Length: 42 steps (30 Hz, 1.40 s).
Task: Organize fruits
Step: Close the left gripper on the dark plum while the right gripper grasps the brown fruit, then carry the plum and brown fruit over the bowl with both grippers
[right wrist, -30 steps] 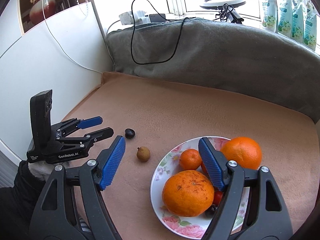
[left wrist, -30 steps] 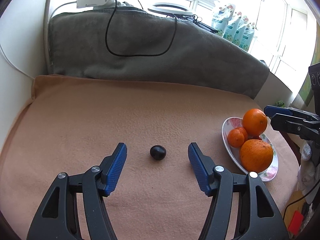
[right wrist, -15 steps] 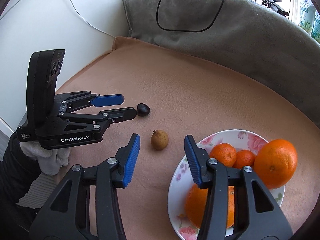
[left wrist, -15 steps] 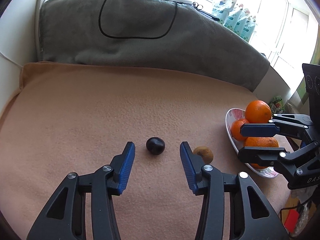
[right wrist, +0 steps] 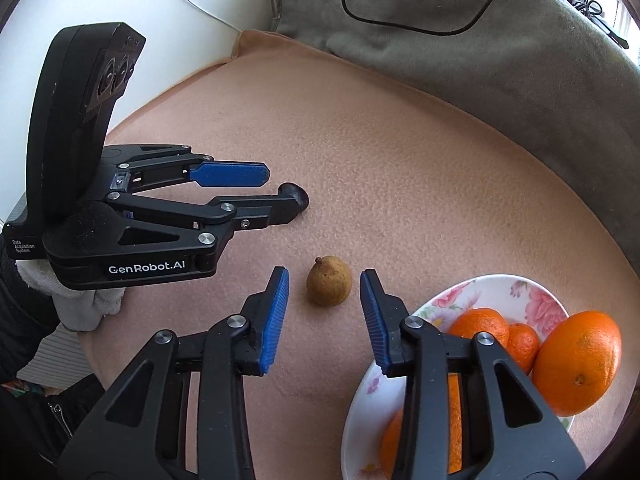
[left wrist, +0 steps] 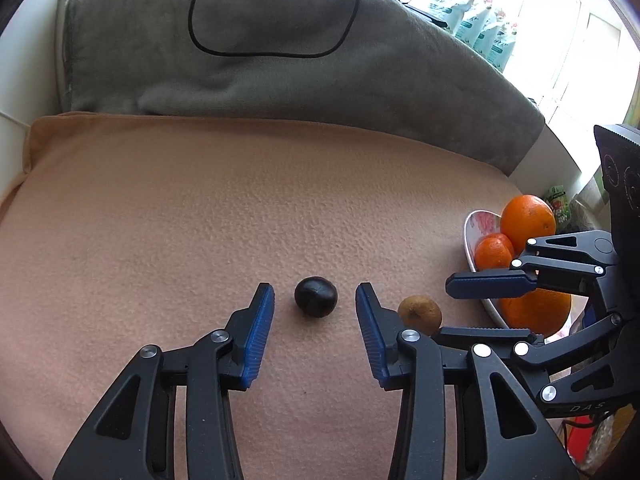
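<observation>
Two loose fruits lie on the peach cloth [left wrist: 160, 220], near each other but apart. Left gripper [left wrist: 315, 300] brackets the dark round fruit [left wrist: 315, 296]; jaws closing, pads clear of it on both sides. No long axis discernible on this one. Right gripper [right wrist: 324, 282] brackets the brown fruit [right wrist: 329, 286]; jaws closing, gaps visible either side, nothing gripped. Brown fruit is slightly oval, its small pointed tip toward upper left in the right wrist view. Floral plate [right wrist: 500, 288] just right of it holds oranges [right wrist: 580, 362].
</observation>
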### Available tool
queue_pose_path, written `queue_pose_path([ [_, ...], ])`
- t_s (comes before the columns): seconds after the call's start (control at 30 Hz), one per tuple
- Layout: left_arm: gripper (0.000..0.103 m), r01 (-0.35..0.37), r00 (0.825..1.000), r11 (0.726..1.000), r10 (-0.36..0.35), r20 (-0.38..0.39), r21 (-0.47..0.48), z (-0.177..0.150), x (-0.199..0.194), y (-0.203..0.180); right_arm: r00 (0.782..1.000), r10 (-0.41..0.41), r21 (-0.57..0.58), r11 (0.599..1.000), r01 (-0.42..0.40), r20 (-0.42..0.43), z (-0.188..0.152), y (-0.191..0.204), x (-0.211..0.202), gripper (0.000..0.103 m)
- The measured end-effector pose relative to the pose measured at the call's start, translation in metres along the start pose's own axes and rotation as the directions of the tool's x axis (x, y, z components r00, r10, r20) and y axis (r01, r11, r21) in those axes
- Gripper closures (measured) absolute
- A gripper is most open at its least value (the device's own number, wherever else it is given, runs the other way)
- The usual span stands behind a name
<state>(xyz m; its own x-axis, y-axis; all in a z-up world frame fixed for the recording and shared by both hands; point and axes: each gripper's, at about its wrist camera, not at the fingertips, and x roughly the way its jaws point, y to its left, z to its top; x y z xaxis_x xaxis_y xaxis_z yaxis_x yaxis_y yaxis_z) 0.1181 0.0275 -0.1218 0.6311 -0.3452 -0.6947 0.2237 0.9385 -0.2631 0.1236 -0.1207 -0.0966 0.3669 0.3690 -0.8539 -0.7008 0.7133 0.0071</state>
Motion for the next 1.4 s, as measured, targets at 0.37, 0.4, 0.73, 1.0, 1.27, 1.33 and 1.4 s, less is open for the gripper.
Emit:
queue_pose_path([
  [0.37, 0.062, 0.002, 1.0, 1.0, -0.002, -0.014, 0.003, 0.0, 0.005, 0.001, 0.998, -0.04, -0.03, 0.999, 0.039, -0.043, 0.004, 0.002, 0.02, 0.068],
  [0.4, 0.062, 0.002, 1.0, 1.0, -0.002, -0.015, 0.005, 0.0, 0.005, 0.001, 0.998, -0.042, -0.031, 0.999, 0.04, -0.044, 0.004, 0.002, 0.021, 0.069],
  [0.73, 0.071, -0.025, 0.998, 0.999, 0.026, -0.05, 0.029, 0.001, 0.014, -0.002, 0.996, -0.057, -0.041, 0.998, 0.054, -0.069, 0.008, 0.005, 0.031, 0.074],
  [1.0, 0.08, -0.029, 0.998, 0.999, 0.03, -0.054, 0.033, 0.002, 0.017, -0.003, 0.996, -0.054, -0.036, 0.998, 0.052, -0.07, 0.012, 0.002, 0.033, 0.075],
  [1.27, 0.081, -0.021, 0.999, 1.0, 0.022, -0.043, 0.019, 0.002, 0.015, -0.002, 0.998, -0.037, -0.007, 0.999, 0.037, -0.041, 0.01, -0.003, 0.021, 0.075],
  [1.33, 0.081, -0.021, 0.999, 1.0, 0.022, -0.035, 0.017, 0.002, 0.013, -0.002, 0.999, -0.033, 0.003, 0.999, 0.033, -0.029, 0.009, -0.005, 0.016, 0.075],
  [1.4, 0.081, -0.019, 0.999, 1.0, 0.019, -0.026, 0.014, 0.0, 0.007, 0.001, 1.0, -0.026, 0.012, 1.0, 0.027, -0.013, 0.008, -0.005, 0.009, 0.075],
])
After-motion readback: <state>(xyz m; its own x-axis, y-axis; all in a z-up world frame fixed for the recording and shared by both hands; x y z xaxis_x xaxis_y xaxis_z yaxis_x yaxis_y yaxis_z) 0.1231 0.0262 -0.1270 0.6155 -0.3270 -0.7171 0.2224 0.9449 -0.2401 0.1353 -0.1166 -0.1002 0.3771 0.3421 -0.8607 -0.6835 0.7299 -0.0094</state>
